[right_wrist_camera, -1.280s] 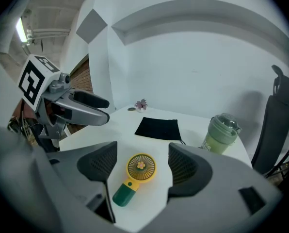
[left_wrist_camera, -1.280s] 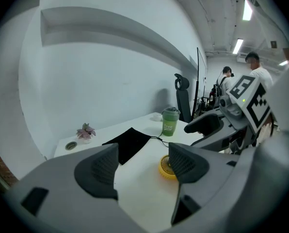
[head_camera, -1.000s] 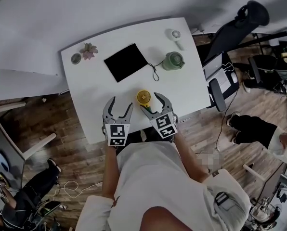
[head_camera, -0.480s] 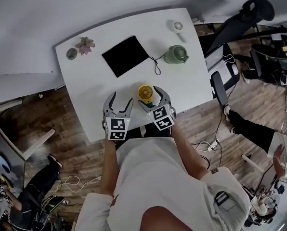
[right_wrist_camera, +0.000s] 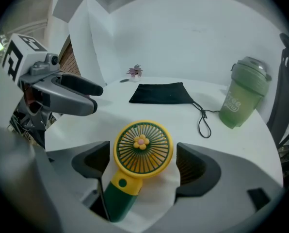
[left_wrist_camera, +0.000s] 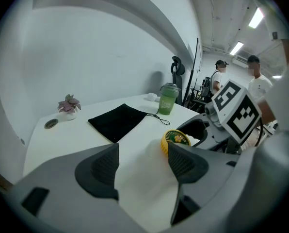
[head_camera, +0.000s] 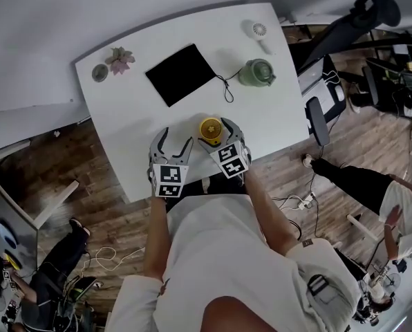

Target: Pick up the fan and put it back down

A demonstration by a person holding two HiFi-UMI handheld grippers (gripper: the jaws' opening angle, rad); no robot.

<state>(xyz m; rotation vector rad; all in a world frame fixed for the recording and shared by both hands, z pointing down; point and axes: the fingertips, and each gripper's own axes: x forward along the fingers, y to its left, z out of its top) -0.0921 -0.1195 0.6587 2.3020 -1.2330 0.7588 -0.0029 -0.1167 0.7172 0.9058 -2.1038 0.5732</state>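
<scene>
Right gripper view: finds right gripper (right_wrist_camera: 143,164) jaws just opened wide, pads clear of fan (right_wrist_camera: 143,147) lying between them on table (right_wrist_camera: 183,115), near edge. Finds left gripper (left_wrist_camera: 144,166) agape, empty. Judges put-down done; only withdrawal left.

— How do we hold our grippers?
— Side by side, tilted downward, forearms (head_camera: 158,230) reaching ahead. Our left gripper (head_camera: 176,138) gapes on nothing.
— And our right gripper (head_camera: 213,131)?
— Its jaws have just been opening (pads clear of the fan (right_wrist_camera: 143,147) between them).
</scene>
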